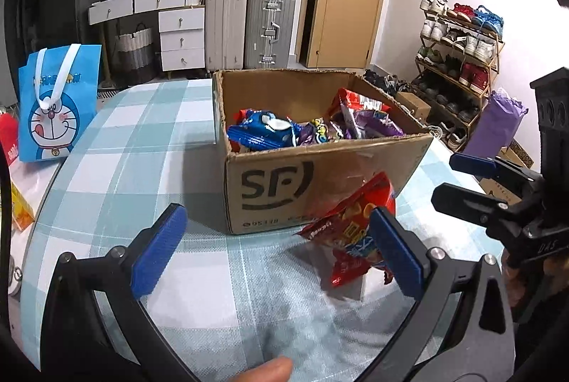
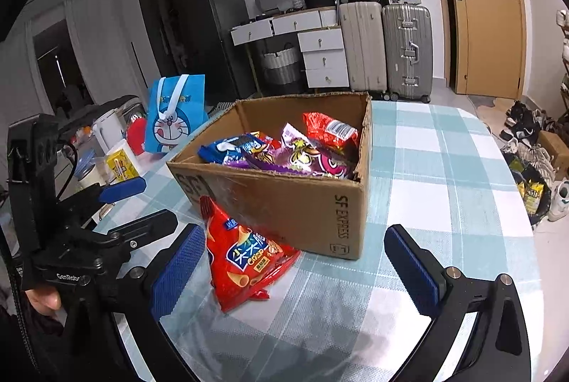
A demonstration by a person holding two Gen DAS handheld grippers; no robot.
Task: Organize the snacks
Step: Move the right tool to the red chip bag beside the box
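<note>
Both claws wide open, empty: left claw (image 1: 277, 252), right claw (image 2: 297, 270); red snack bag (image 2: 245, 257) leans against cardboard box (image 2: 302, 204).

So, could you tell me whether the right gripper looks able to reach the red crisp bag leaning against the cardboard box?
Probably yes: the right gripper is open, and the red crisp bag lies just ahead of it on the checked tablecloth, with nothing between.

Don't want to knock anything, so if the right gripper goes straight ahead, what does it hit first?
Probably the red snack bag on the table, leaning against the cardboard box; the right gripper is open, depth uncertain.
</note>
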